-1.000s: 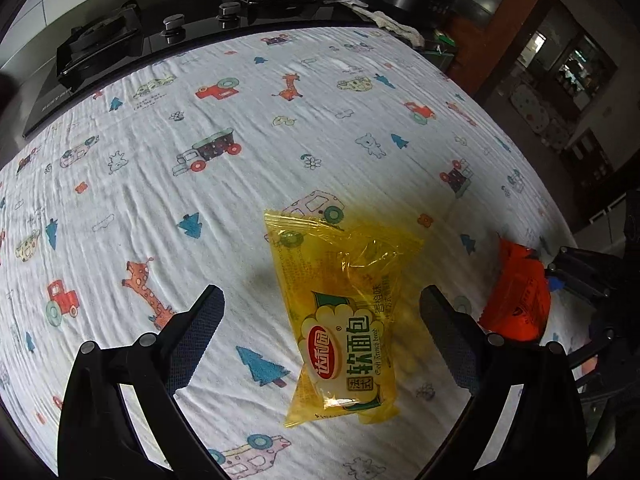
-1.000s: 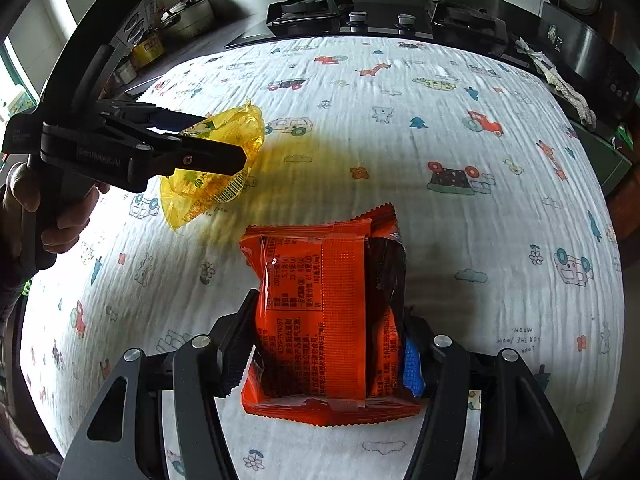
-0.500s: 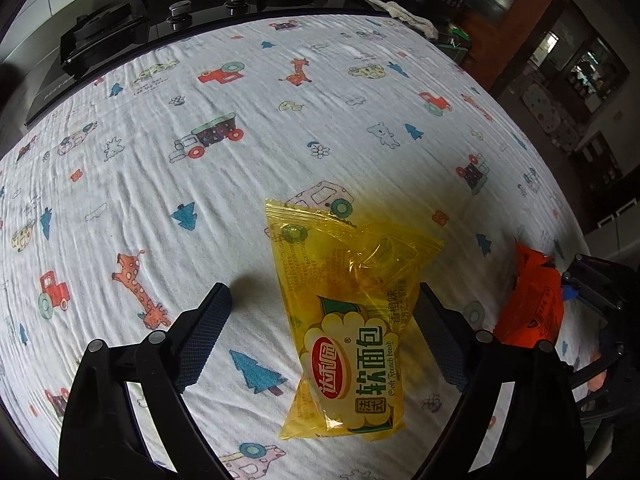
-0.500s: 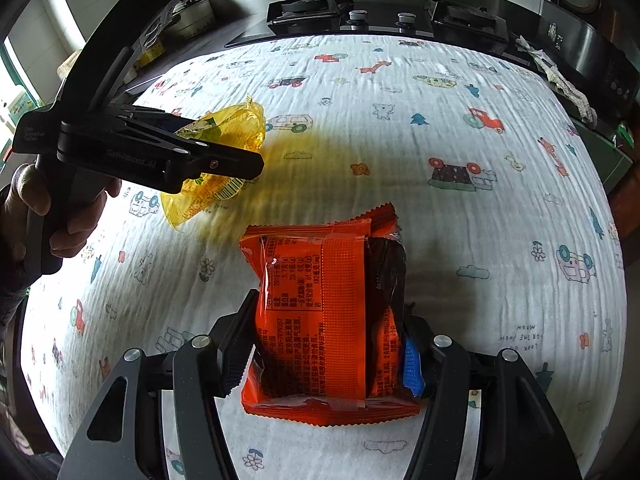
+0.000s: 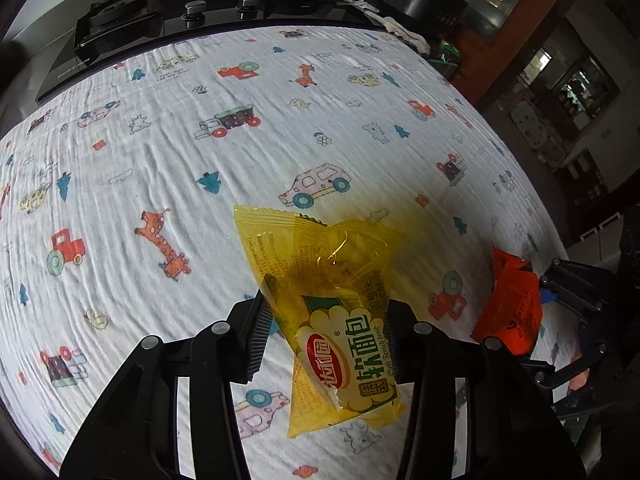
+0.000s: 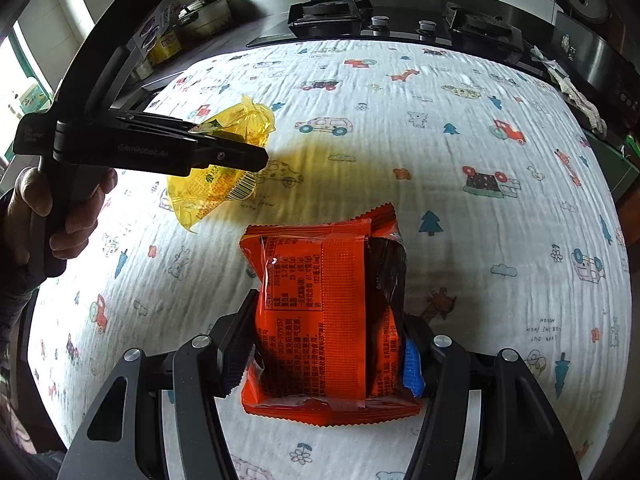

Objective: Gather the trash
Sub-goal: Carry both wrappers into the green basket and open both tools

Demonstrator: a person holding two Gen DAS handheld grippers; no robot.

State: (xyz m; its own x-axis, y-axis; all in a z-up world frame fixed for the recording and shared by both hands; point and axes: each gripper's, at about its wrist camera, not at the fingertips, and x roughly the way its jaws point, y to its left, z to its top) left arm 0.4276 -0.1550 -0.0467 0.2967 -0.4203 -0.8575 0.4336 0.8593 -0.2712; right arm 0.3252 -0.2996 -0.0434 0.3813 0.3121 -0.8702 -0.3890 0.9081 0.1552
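A kitchen counter is lying under a white crinkled cloth [image 5: 168, 184] printed with cars, giraffes and small trees, and a black gas hob [image 5: 120, 20] is standing behind it. The left gripper [image 5: 326, 332] has just been closing its jaws, and in the left wrist view its ribbed pads are now pressing the sides of a yellow bread wrapper [image 5: 328, 300], which is thin, see-through plastic, crumpled and with serrated ends. The right gripper [image 6: 328, 344] is gripping an orange snack packet [image 6: 320, 312], flat and rectangular, glossy, with a zigzag sealed edge. Both pieces of trash are sitting between the fingers, close above the cloth. I think the risk is here with the yellow wrapper: the film is slippery and nearly empty, so it may fold and slide out of the pads when lifted. The soft cloth may also be getting pinched and pulled up.
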